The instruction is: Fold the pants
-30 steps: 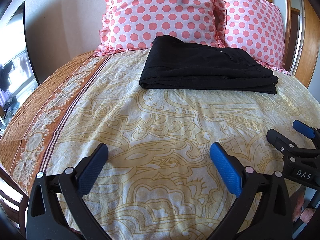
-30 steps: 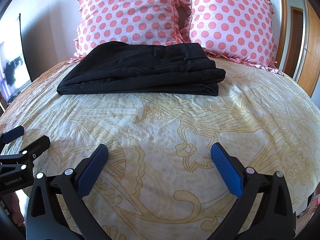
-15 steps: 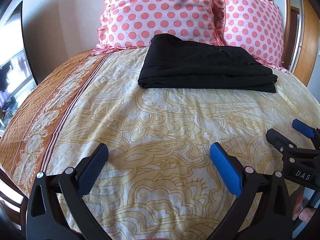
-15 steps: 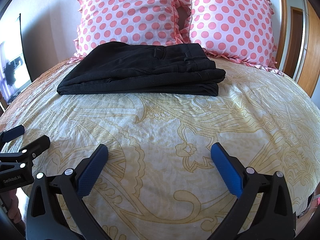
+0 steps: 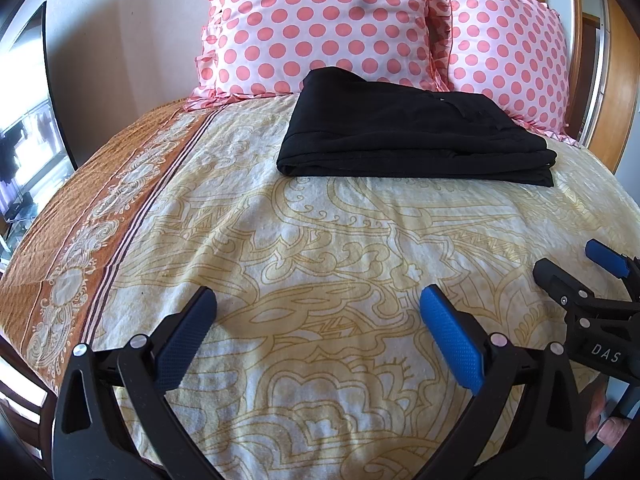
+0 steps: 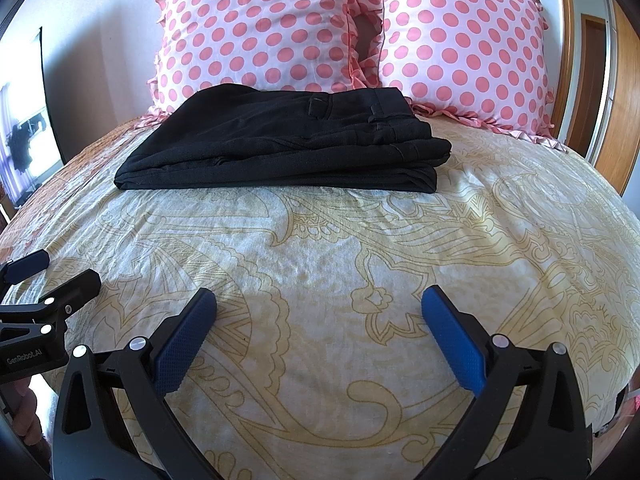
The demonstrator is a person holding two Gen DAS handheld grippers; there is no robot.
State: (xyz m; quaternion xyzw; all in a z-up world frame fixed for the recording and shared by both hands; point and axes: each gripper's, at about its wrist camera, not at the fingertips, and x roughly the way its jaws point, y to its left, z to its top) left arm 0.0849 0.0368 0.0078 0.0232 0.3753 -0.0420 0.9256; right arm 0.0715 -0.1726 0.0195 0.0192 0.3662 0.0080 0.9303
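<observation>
Black pants lie folded in a flat stack on the yellow patterned bedspread at the far end of the bed, just in front of two pink polka-dot pillows, their waistband toward the right. The left hand-held gripper hovers over the near part of the bedspread with its blue-padded fingers wide apart and holding nothing. The right hand-held gripper is beside it, equally spread and empty, well apart from the pants.
</observation>
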